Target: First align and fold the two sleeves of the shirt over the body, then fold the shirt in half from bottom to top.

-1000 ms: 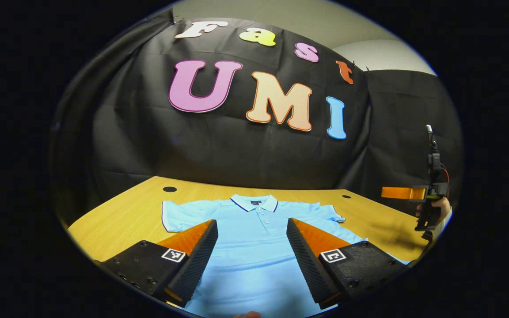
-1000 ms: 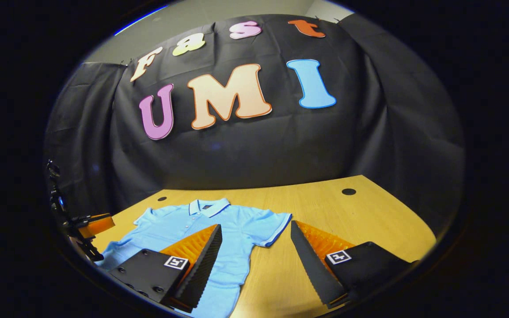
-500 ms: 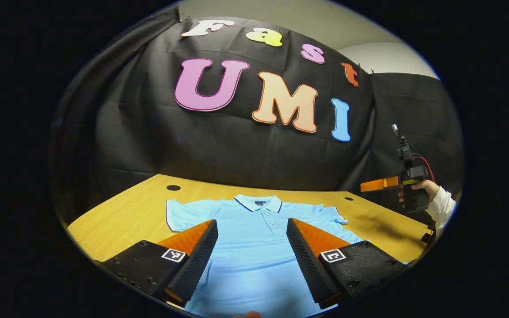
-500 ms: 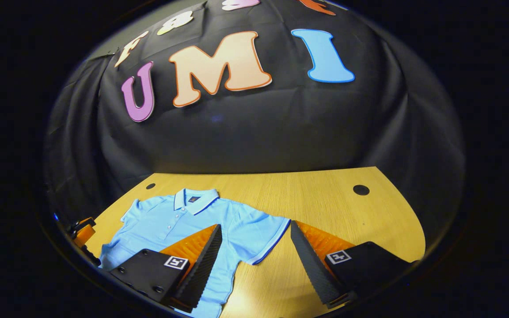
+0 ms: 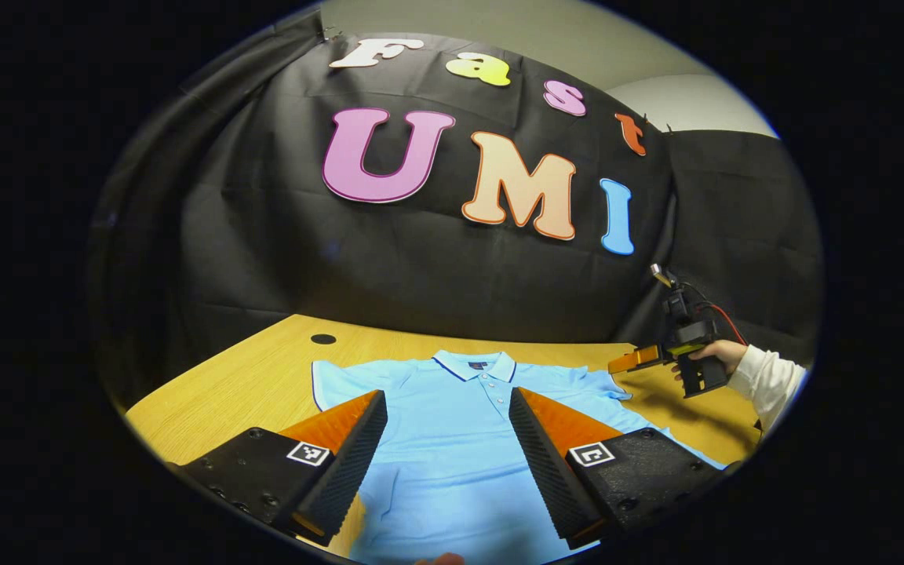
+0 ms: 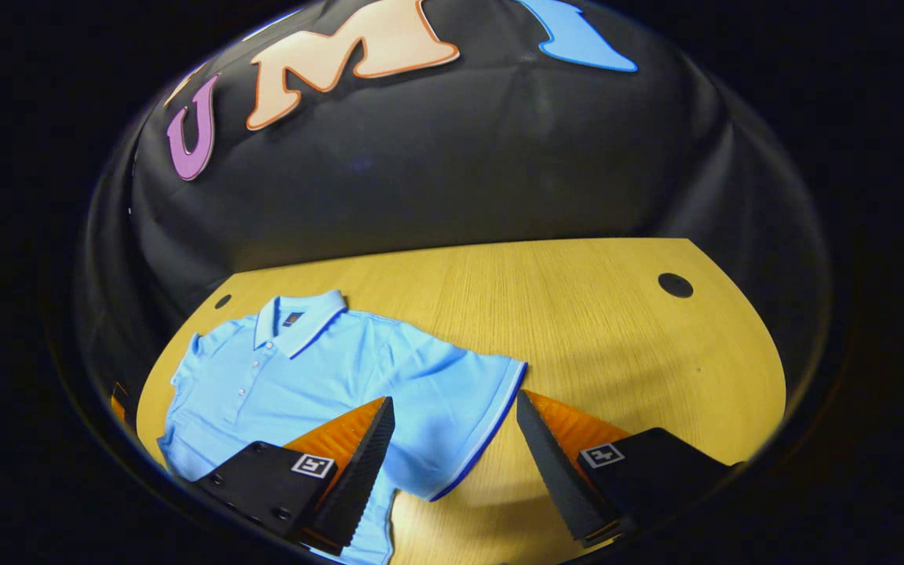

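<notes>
Light blue polo shirt [image 5: 452, 424] lies flat and unfolded on the wooden table [image 5: 240, 384], collar [image 5: 477, 366] toward the booth wall, both sleeves spread out to the sides. Left gripper [image 5: 448, 439] hangs above the shirt body, fingers spread wide, nothing between them. Right gripper [image 6: 456, 447] is also wide apart and empty, hovering over the right sleeve [image 6: 460, 408]; the sleeve's dark-trimmed hem runs through the gap between its fingers, no contact visible. In the left gripper view, the right gripper [image 5: 631, 359] sits near the sleeve at the shirt's far right edge, held by a hand [image 5: 715, 357] in a white sleeve [image 5: 766, 377].
</notes>
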Demonstrator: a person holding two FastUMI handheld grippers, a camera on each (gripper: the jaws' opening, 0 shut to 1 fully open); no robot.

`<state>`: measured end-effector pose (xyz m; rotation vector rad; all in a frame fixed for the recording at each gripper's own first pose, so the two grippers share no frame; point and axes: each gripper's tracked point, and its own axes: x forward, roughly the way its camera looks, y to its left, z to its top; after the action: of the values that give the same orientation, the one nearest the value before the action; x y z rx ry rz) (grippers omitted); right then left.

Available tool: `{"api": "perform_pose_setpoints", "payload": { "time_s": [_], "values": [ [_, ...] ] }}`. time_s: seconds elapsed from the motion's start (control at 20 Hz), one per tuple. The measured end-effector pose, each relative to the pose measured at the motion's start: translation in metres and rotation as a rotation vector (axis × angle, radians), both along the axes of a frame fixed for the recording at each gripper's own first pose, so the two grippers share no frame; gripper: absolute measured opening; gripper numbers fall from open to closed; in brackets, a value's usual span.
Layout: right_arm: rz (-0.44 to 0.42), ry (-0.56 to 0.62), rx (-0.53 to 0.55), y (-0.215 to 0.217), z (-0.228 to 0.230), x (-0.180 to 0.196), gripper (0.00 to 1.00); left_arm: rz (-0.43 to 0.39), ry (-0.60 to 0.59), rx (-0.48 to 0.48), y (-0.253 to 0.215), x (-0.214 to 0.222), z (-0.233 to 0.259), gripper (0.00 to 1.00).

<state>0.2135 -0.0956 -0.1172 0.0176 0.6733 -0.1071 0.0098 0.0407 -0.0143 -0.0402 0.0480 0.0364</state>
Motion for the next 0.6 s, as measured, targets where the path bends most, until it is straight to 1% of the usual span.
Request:
{"api": "perform_pose_setpoints", "payload": {
  "time_s": [0.2,0.25,0.3,0.35,0.5,0.6],
  "values": [
    [-0.008,0.042,-0.014,-0.006,-0.021,0.001,0.98,0.004,0.003,-0.002,0.003,0.000,-0.002,0.94],
    [-0.007,0.040,-0.015,-0.006,-0.020,0.000,0.93,0.005,0.006,-0.003,0.003,0.001,-0.004,0.94],
    [-0.007,0.037,-0.014,-0.007,-0.021,0.003,0.93,0.006,0.010,-0.006,0.004,0.001,-0.005,0.94],
    [-0.008,0.041,-0.012,-0.006,-0.021,0.001,0.98,0.005,0.013,-0.009,0.004,0.002,-0.006,0.94],
    [-0.010,0.032,-0.041,-0.010,-0.022,0.002,0.97,0.005,0.022,-0.015,0.003,0.003,-0.010,0.94],
    [-0.008,0.026,-0.079,-0.016,-0.024,0.001,0.86,0.006,0.025,-0.017,0.005,0.003,-0.010,0.94]
  ]
}}
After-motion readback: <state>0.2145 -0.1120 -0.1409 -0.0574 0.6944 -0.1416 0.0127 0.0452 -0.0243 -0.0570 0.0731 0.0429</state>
